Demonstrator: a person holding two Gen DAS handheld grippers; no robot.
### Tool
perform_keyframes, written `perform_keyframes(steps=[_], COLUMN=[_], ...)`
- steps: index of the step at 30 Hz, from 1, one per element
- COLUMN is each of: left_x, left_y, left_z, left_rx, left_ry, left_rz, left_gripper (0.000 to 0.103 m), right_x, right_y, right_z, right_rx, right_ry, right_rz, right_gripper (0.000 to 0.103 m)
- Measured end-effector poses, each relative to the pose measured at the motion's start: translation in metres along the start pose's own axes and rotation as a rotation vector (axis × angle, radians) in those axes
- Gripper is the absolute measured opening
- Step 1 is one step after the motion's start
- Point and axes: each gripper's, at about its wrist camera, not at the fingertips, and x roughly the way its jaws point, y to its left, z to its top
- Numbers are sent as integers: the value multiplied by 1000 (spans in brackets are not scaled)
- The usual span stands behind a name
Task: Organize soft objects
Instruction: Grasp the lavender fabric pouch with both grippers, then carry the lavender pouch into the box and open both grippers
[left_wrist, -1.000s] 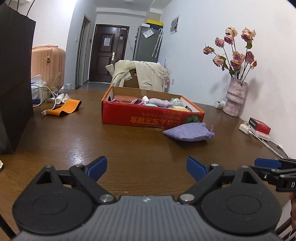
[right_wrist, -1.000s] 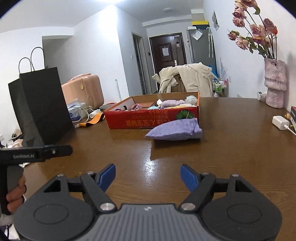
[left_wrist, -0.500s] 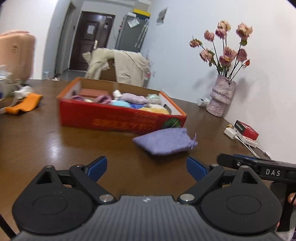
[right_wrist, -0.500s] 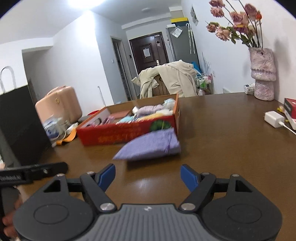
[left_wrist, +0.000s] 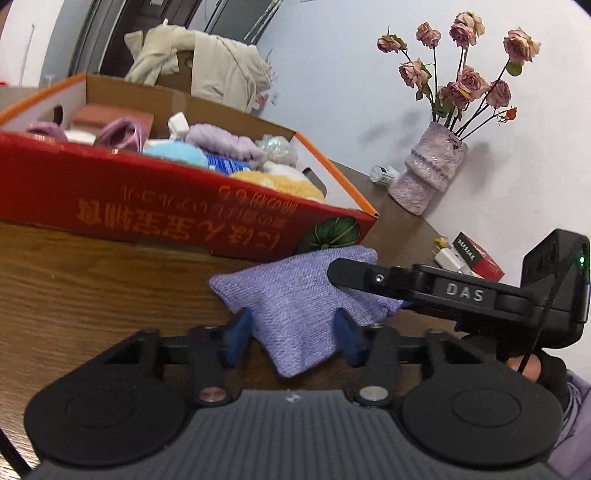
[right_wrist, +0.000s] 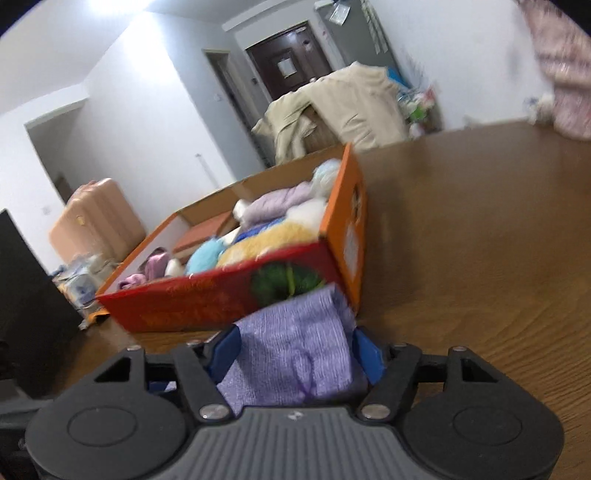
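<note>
A lavender knit pouch (left_wrist: 295, 295) lies on the brown table in front of a red cardboard box (left_wrist: 177, 210) filled with several soft things. My left gripper (left_wrist: 291, 338) is open, its blue pads on either side of the pouch's near corner. My right gripper (right_wrist: 295, 350) is open around the pouch's other end (right_wrist: 295, 343), pads close to its sides. The right gripper's body (left_wrist: 461, 291) reaches in from the right in the left wrist view. The box (right_wrist: 229, 295) stands just behind the pouch in the right wrist view.
A pink vase of dried roses (left_wrist: 428, 173) stands at the back right, with a small bottle (left_wrist: 384, 172), a white charger (left_wrist: 448, 258) and a red packet (left_wrist: 480, 256) nearby. A black bag (right_wrist: 26, 306) and a pink suitcase (right_wrist: 96, 221) are at left. A coat-draped chair (right_wrist: 343, 107) is behind the table.
Both grippers have moved forward to the pouch and narrowed around it, the left at its near corner, the right at its other end. The right wrist view is motion-blurred.
</note>
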Motion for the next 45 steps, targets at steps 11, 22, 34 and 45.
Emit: perform_keyframes(steps=[11,22,34,45], left_x=[6,-38,-126,-43], left_y=[17,-9,-6,71], left_z=[1,-8,16,183], left_rx=[-63,24,83,139], left_ry=[39,-54,-200,-133], left_rz=[-24,-16,-19,143], left_gripper=[15,7,7,7], right_x=[-5,-36,-71,86], right_y=[-13,17,102,152], right_z=[-4,-21,-3,135], right_rx=[110,77,-43,-150], right_ry=[12,-23,-109,-36], right_rz=[107,114,165,77], right_gripper=[34,15,13,13])
